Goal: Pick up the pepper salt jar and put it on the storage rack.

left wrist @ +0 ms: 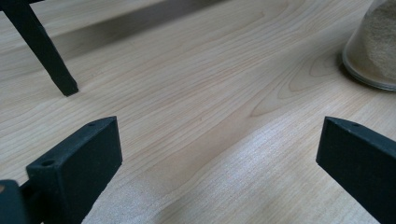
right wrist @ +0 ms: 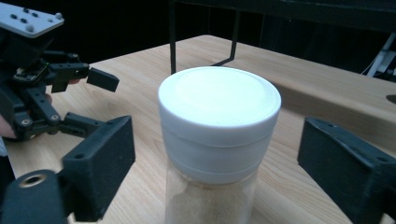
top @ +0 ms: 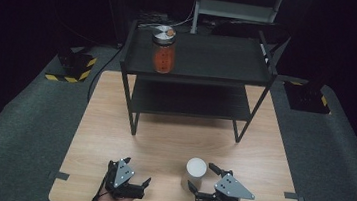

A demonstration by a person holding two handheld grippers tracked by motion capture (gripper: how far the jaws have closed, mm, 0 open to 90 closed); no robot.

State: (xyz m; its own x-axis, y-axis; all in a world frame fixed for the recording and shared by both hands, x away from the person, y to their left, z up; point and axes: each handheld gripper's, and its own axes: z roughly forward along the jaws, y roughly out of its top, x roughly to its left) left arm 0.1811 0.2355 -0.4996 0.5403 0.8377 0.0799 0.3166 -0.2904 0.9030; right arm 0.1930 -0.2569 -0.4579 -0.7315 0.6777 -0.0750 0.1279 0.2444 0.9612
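Right now the right gripper (right wrist: 215, 154) is straddling a jar (right wrist: 217, 140): its two black jaws are standing a little off either side of the white lid (right wrist: 219, 100), gaps showing on both flanks, so nothing is pinched yet. They are probably lined up at lid height to take the jar just under its cap. The jar is sitting upright on the near right part of the table (top: 162, 139), and the right gripper view is showing pale sandy powder behind the glass, which the high view cannot resolve. To its left, the left gripper (top: 134, 172) is idling with jaws wide apart over bare wood, holding nothing; its own view is catching the jar's base at the far right edge. Farther off, the high view alone is showing a black shelf (top: 194, 74) carrying an orange-filled jar (top: 163, 49) on its top left.
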